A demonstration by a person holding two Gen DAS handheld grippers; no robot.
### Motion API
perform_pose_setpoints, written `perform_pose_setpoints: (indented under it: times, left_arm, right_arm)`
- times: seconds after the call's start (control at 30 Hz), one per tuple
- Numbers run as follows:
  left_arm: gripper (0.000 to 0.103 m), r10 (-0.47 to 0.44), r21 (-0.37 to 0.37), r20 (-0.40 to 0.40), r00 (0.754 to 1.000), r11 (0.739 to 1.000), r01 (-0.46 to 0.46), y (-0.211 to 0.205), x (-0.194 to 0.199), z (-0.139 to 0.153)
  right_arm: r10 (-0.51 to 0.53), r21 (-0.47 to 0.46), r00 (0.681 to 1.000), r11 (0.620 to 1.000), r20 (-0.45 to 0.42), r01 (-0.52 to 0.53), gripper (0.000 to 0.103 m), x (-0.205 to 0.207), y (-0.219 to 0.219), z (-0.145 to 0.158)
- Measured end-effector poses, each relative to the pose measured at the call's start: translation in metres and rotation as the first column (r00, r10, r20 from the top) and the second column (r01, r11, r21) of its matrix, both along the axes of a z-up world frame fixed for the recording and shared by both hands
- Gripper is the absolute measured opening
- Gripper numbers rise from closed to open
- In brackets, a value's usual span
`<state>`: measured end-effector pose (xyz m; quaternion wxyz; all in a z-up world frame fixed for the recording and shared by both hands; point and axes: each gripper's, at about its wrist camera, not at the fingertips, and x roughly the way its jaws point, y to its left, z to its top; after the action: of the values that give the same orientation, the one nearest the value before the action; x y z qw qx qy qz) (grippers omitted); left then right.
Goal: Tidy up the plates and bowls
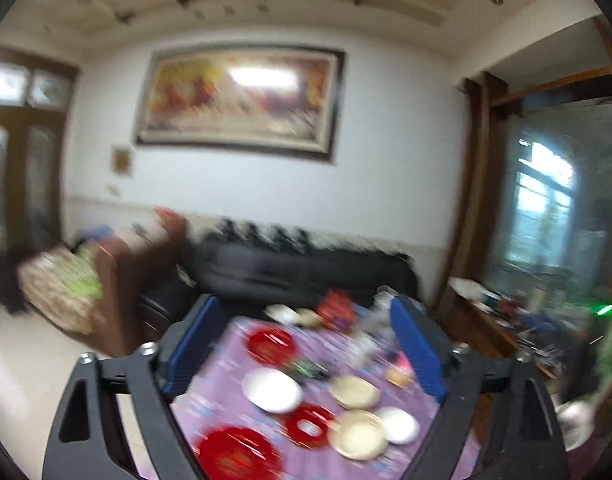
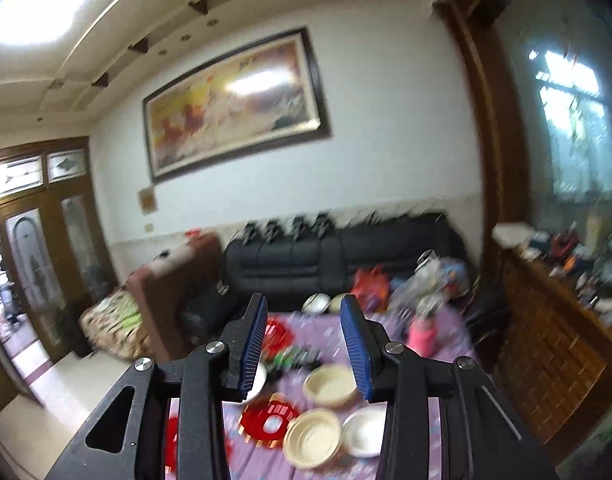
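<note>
A table with a purple cloth (image 1: 226,396) holds the dishes. In the left wrist view I see red plates (image 1: 270,345) (image 1: 237,453) (image 1: 309,426), a white plate (image 1: 272,390), a white bowl (image 1: 397,424) and two cream bowls (image 1: 353,392) (image 1: 357,434). My left gripper (image 1: 304,316) is open and empty, high above the table. In the right wrist view my right gripper (image 2: 304,312) is open and empty, above a cream bowl (image 2: 331,384), another cream bowl (image 2: 313,436), a white bowl (image 2: 363,432) and a red plate (image 2: 268,420).
The table's far end carries clutter: a red bag (image 2: 369,282), a pink cup (image 2: 423,336), small bowls (image 2: 317,302). A black sofa (image 2: 329,256) and a brown armchair (image 2: 174,280) stand behind. A wooden cabinet (image 2: 545,344) with items stands to the right.
</note>
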<state>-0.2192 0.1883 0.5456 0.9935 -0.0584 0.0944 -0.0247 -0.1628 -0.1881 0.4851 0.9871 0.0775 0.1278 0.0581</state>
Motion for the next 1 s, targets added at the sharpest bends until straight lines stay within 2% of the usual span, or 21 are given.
perform_pose_setpoints:
  times: [0.03,0.07,0.13,0.2,0.27,0.33,0.4,0.5,0.57,0.67,0.73,0.8,0.9,1.0]
  left_arm:
    - [0.101,0.055,0.021,0.021,0.998,0.998,-0.056,0.009,-0.003,0.009]
    - [0.103,0.090,0.031,0.027,0.996,0.995,-0.091,0.015,-0.005,0.013]
    - [0.103,0.128,0.043,0.018,0.992,0.991,-0.128,0.029,-0.002,0.011]
    - [0.103,0.115,0.029,-0.009,0.993,0.993,-0.115,0.043,0.006,-0.006]
    - [0.103,0.108,0.002,-0.009,0.994,0.994,-0.108,0.054,0.017,-0.035]
    - [0.103,0.121,-0.004,-0.025,0.992,0.993,-0.121,0.061,0.030,-0.068]
    - [0.103,0.112,0.011,-0.066,0.992,0.994,-0.111,0.064,0.050,-0.109]
    - [0.103,0.066,0.007,-0.122,0.990,0.998,-0.066,0.070,0.068,-0.157]
    - [0.103,0.002,-0.025,-0.168,0.986,1.000,-0.006,0.074,0.077,-0.193]
    - [0.103,-0.088,-0.082,-0.244,0.966,0.994,0.070,0.085,0.096,-0.238]
    - [0.103,-0.105,-0.100,-0.274,0.956,0.992,0.080,0.094,0.107,-0.264]
    - [0.103,-0.095,-0.072,-0.296,0.951,0.994,0.077,0.101,0.116,-0.288]
    - [0.103,-0.108,-0.060,-0.326,0.939,0.994,0.093,0.104,0.125,-0.314]
    - [0.103,-0.155,-0.104,-0.382,0.911,0.987,0.125,0.105,0.141,-0.336]
  right_arm:
    - [-0.020,-0.002,1.000,1.000,0.017,0.020,0.042,-0.001,-0.001,0.018]
    - [-0.043,0.005,0.998,0.999,0.036,0.043,0.043,-0.003,-0.004,0.039]
    - [-0.059,0.037,0.997,0.998,0.042,0.057,0.057,-0.004,-0.009,0.066]
    - [-0.070,0.052,0.996,0.996,0.051,0.067,0.061,-0.005,-0.007,0.070]
    - [-0.070,0.030,0.996,0.997,0.051,0.069,0.067,0.000,0.002,0.056]
    - [-0.070,-0.021,0.997,0.997,0.013,0.070,0.069,0.018,0.017,0.031]
    - [-0.054,-0.087,0.995,0.995,-0.078,0.048,0.069,0.049,0.038,-0.007]
    - [-0.011,-0.119,0.974,0.993,-0.226,-0.017,0.069,0.097,0.066,-0.072]
    - [0.015,-0.118,0.947,0.991,-0.320,-0.056,0.069,0.132,0.081,-0.114]
    - [0.036,-0.094,0.885,0.992,-0.464,-0.089,0.069,0.186,0.106,-0.184]
    - [0.032,-0.094,0.838,0.991,-0.544,-0.100,0.069,0.218,0.120,-0.224]
    - [0.028,-0.112,0.794,0.986,-0.607,-0.120,0.068,0.241,0.137,-0.264]
    - [0.017,-0.144,0.764,0.979,-0.645,-0.144,0.068,0.253,0.138,-0.302]
    - [-0.025,-0.137,0.754,0.987,-0.657,-0.087,0.068,0.248,0.109,-0.327]
